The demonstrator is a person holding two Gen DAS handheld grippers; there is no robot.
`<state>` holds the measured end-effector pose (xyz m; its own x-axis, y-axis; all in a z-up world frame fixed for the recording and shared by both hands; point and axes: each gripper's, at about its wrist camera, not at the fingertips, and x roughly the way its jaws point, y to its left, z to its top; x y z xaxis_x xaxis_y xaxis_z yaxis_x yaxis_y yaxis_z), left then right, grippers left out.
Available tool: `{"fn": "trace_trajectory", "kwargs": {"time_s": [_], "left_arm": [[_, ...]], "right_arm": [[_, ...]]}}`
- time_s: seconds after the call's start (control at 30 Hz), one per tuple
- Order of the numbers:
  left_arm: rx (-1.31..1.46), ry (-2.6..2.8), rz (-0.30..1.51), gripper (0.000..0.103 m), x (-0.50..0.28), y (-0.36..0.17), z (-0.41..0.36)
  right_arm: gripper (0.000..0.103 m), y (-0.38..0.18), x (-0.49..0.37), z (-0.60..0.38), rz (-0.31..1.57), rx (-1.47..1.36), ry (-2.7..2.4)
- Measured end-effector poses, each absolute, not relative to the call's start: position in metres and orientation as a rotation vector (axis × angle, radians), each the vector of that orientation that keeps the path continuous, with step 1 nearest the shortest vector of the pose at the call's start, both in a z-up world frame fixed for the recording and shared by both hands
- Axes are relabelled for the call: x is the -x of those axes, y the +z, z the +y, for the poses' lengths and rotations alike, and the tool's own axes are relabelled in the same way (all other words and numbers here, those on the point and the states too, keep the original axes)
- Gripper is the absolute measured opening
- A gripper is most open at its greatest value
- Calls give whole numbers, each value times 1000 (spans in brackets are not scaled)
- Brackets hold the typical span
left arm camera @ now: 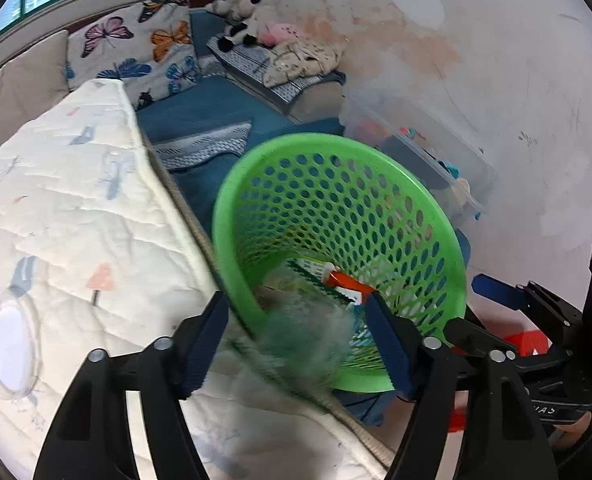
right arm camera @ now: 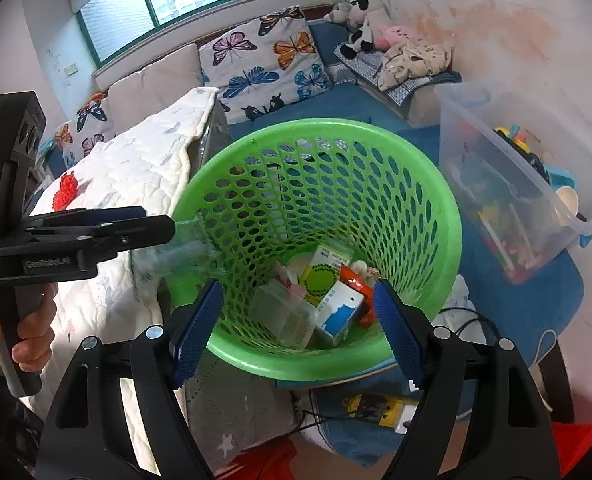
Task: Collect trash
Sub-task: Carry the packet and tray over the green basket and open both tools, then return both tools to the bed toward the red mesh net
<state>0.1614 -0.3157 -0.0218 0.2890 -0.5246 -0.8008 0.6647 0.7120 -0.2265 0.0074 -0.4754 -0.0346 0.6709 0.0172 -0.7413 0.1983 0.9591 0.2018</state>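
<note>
Blurring clear wrapper (left arm camera: 303, 340) over green basket (left arm camera: 232, 184); both hand-held grippers (left arm camera: 296, 344) (right arm camera: 296, 320) spread, gripping nothing.

**Blurred trash between open claw at basket rim**

The left claw (left arm camera: 296, 344) stands open, a blurred greenish piece of trash (left arm camera: 307, 344) between its blue pads at the green basket (left arm camera: 375, 168) rim. Cartons (left arm camera: 343, 280) lie inside. A white quilted mattress (left arm camera: 76, 220) sits left.
</note>
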Motion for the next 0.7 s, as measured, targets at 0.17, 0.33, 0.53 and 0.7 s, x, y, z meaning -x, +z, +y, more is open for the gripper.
{"fn": "trace_trajectory", "kwargs": {"time_s": [0.17, 0.33, 0.53, 0.7], "left_arm": [[-146, -776, 987, 69, -166, -16, -295], [-131, -729, 966, 69, -172, -8, -264], [-134, -619, 920, 72, -185, 5, -208], [-138, -484, 887, 76, -201, 12, -152]], "right_arm": [[78, -27, -10, -464, 821, -264, -89], [78, -21, -16, -448, 821, -258, -55], [79, -10, -30, -414, 821, -262, 37], [81, 1, -47, -376, 818, -217, 108]]}}
